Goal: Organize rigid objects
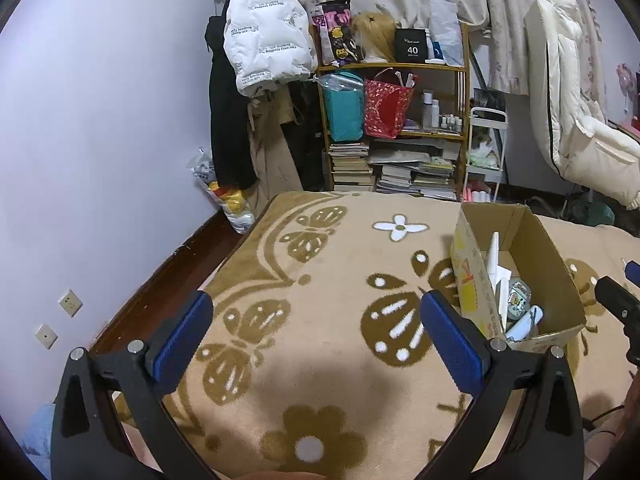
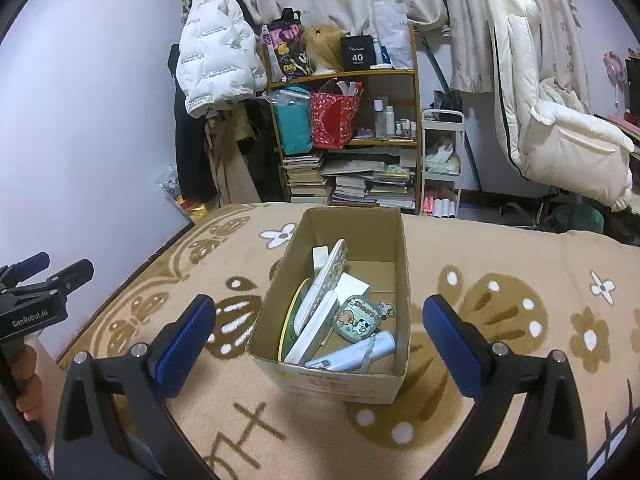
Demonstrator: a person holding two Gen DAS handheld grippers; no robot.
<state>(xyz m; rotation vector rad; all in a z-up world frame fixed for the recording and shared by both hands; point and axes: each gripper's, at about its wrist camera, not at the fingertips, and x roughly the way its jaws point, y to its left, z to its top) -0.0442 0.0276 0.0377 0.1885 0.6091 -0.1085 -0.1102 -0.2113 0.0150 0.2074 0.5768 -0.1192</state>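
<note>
So both grippers were just hanging over the bed with nothing in them. The left gripper (image 1: 318,334) had its blue pads (image 1: 450,344) spread wide apart, released, over bare blanket (image 1: 320,248), the tan one with brown butterflies and white flowers. The right gripper (image 2: 320,340) was the same deal, fingers spread and empty, lined up pretty much straight on the cardboard box (image 2: 402,280), which sat open on the blanket just ahead of it. From the left wrist view the box (image 1: 548,264) was off to the right side, and you could see the tip of the right gripper (image 1: 618,300) poking in near the frame edge beyond it. All the rigid stuff was already in the box: a long white remote (image 2: 324,286) leaning up against the left wall, a small white block (image 2: 320,256) behind it, a white flat box (image 2: 354,284), a round-cornered tin with cartoon characters (image 2: 356,322), a pale blue tube (image 2: 360,354) lying along the front, and a yellow-rimmed disc (image 2: 290,316) standing on edge against the left side. In the right wrist view the left gripper (image 2: 44,280) showed at the far left, with a hand (image 2: 28,396) on its handle. Behind the bed there was a wooden shelf (image 2: 416,120) crammed with bags, bottles and book stacks, plus a white puffer jacket (image 2: 216,52) hanging beside it.
</note>
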